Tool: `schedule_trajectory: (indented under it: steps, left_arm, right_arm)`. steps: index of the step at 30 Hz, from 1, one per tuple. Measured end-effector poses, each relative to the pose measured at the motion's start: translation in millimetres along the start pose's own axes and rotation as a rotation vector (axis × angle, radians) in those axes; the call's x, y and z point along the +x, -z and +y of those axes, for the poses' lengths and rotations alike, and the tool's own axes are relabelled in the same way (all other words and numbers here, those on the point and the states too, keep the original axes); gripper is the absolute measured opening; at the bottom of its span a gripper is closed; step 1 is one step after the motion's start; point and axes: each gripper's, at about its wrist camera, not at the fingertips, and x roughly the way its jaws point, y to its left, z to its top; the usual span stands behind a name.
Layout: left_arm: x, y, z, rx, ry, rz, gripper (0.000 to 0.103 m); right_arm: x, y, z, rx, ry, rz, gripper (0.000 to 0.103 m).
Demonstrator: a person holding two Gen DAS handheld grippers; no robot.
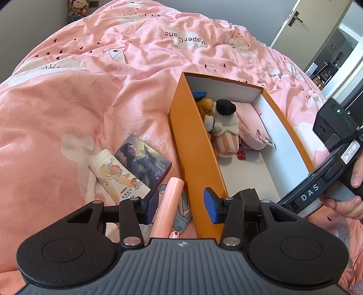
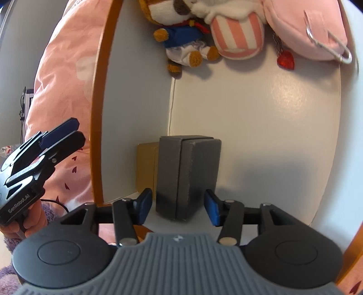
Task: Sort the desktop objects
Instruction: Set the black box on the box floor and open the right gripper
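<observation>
An orange box [image 1: 192, 145] with a white inside lies on the pink bed. It holds plush toys [image 1: 223, 127], a pink pouch [image 1: 251, 127] and a red heart charm [image 2: 286, 60]. A dark grey box [image 2: 188, 177] stands on the box floor [image 2: 272, 127], just ahead of my open right gripper [image 2: 179, 207], not gripped. My left gripper [image 1: 180, 207] is open over a pink tube [image 1: 169, 206] outside the box's left wall. A peach-print bottle [image 1: 113, 174] and a picture card box [image 1: 143, 158] lie to the left.
The pink quilt [image 1: 102, 79] covers the bed all around. A small tan box [image 2: 147, 168] stands beside the grey box against the wall. A door [image 1: 292, 20] shows at the far right.
</observation>
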Motion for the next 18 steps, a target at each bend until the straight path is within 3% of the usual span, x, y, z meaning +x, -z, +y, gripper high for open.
schedule_trajectory:
  steps: [7,10,14,18]
  left_arm:
    - [-3,0,2,-0.004,-0.008,-0.007,0.051]
    - [-4,1,3,-0.004,-0.013,-0.007,0.051]
    - [-5,3,5,-0.007,-0.025,0.001,0.051]
    - [-5,4,10,-0.02,-0.036,0.004,0.051]
  right_arm:
    - [-29,-9,23,-0.123,0.062,-0.155,0.058]
    - [-35,-13,16,-0.138,0.074,-0.209,0.053]
    - [-30,-20,11,-0.12,0.052,-0.211,0.037]
    - [-29,-20,5,-0.106,0.037,-0.184,0.029]
